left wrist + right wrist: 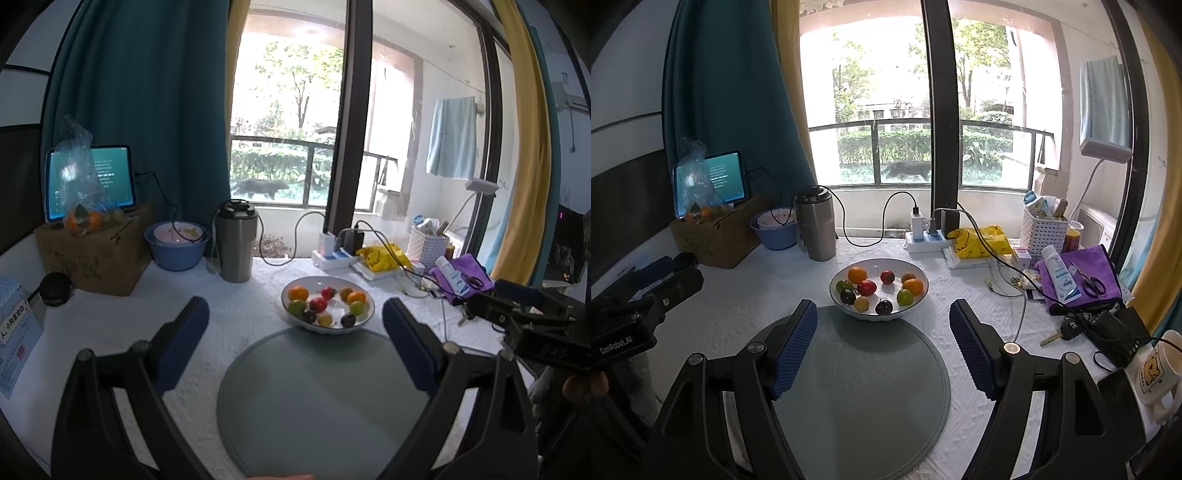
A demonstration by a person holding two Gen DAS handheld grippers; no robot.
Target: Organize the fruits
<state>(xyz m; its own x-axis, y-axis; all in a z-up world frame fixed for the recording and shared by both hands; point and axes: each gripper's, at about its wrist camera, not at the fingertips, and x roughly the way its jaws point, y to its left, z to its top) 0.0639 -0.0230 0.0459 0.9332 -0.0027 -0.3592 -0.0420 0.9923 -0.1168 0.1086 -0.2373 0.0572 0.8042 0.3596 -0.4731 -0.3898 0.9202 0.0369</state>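
A white bowl (364, 323) (879, 316) holds several small fruits: oranges (298, 293) (857, 274), red ones (318, 304) (867, 287), green ones (357, 307) (905, 296) and dark plums (348, 319) (884, 306). It stands at the far edge of a round grey mat (317, 406) (864, 391). My left gripper (295, 314) is open and empty above the mat, just short of the bowl. My right gripper (883, 317) is open and empty, also above the mat facing the bowl.
Behind the bowl stand a steel tumbler (236, 242) (815, 225), a blue basin (177, 245), a cardboard box (92, 251) with bagged fruit and a tablet, and a power strip (925, 240). At right lie a purple cloth (1082, 277), scissors, keys (1062, 330) and a mug (1160, 369).
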